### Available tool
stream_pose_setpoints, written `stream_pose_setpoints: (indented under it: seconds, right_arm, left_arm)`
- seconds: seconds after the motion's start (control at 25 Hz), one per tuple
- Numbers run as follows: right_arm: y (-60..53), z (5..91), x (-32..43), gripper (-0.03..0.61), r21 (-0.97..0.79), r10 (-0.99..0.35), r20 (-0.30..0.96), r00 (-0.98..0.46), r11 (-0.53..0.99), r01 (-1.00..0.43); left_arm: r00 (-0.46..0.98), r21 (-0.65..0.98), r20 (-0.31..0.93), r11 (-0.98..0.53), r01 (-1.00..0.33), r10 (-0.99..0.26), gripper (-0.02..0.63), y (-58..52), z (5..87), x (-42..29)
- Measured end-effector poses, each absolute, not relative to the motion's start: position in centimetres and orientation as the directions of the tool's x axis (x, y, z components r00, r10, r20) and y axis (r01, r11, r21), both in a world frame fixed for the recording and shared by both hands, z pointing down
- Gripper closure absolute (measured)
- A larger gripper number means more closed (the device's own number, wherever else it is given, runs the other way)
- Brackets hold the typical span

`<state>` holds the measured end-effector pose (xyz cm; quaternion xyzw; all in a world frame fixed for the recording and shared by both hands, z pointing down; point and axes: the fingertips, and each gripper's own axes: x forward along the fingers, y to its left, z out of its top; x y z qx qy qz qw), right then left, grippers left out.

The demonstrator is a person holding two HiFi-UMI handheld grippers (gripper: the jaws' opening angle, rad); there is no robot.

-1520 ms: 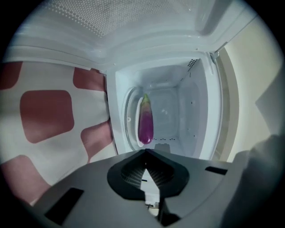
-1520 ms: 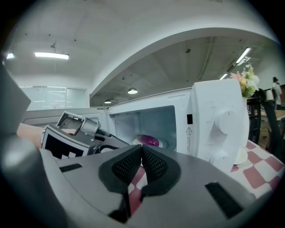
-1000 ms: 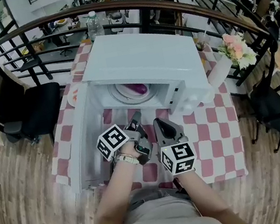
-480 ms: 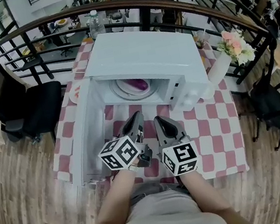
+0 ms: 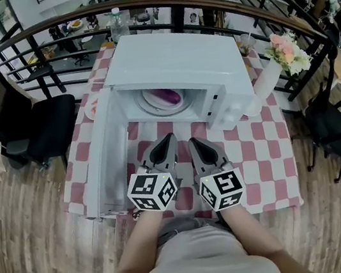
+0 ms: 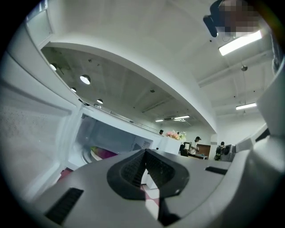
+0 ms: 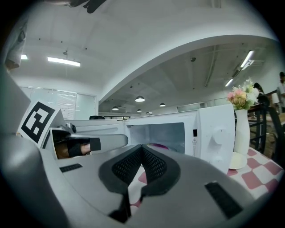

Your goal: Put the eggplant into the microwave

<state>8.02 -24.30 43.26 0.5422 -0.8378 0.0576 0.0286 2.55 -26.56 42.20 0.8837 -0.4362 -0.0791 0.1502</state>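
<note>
- The desk (image 5: 258,157), under a red-and-white checked cloth, is standing on a wood floor (image 5: 34,252), with a curved railing (image 5: 73,19) running along its far side.
- A black chair (image 5: 40,132) is sitting at the left and a vase (image 5: 266,84) at the right.
- The microwave (image 5: 178,66) is standing with its door (image 5: 106,156) hanging open to the left.
- The eggplant (image 5: 167,95), purple, is lying on the white plate (image 5: 152,106) inside the microwave.
- The left hand-held gripper (image 5: 169,138) and right hand-held gripper (image 5: 192,142) are hovering side by side on the near side of the opening, each with jaws pressed together on nothing.

The microwave (image 5: 171,61) was white. The eggplant (image 5: 167,94) was purple. The tablecloth (image 5: 260,150) had pink and white squares. The left gripper (image 5: 169,140) and the right gripper (image 5: 193,142) were grey with black and white marker cubes. The flowers (image 5: 286,53) were pink.
</note>
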Motion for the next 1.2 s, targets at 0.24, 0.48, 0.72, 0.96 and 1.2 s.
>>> stream_pose_setpoints:
  seconds: [0.24, 0.48, 0.72, 0.96, 1.2]
  right_arm:
    - [-23.8, 43.0, 8.0, 0.554, -0.063, -0.903, 0.091, -0.420, 0.415, -0.907]
    - [-23.8, 42.7, 8.2, 0.554, -0.054, -0.907, 0.081, -0.412, 0.409, -0.911]
    - [-23.7, 42.3, 8.2, 0.554, -0.043, -0.911, 0.065, -0.407, 0.405, -0.913]
    - [-23.5, 42.0, 8.3, 0.554, -0.028, -0.914, 0.056, -0.403, 0.402, -0.915]
    - [-23.3, 42.0, 8.4, 0.554, -0.028, -0.916, 0.051, -0.398, 0.397, -0.917]
  left_arm:
    - [0.633, 0.221, -0.012, -0.620, -0.753, -0.774, 0.611, -25.4, 41.6, 4.1]
    - [0.637, 0.190, 0.004, -0.624, -0.758, -0.771, 0.611, -25.5, 41.9, 4.4]
    - [0.636, 0.141, 0.027, -0.627, -0.766, -0.771, 0.611, -25.6, 42.2, 4.7]
    - [0.649, 0.107, 0.028, -0.643, -0.758, -0.760, 0.611, -25.3, 42.1, 5.3]
    - [0.662, 0.093, 0.028, -0.657, -0.748, -0.749, 0.611, -25.0, 42.0, 5.4]
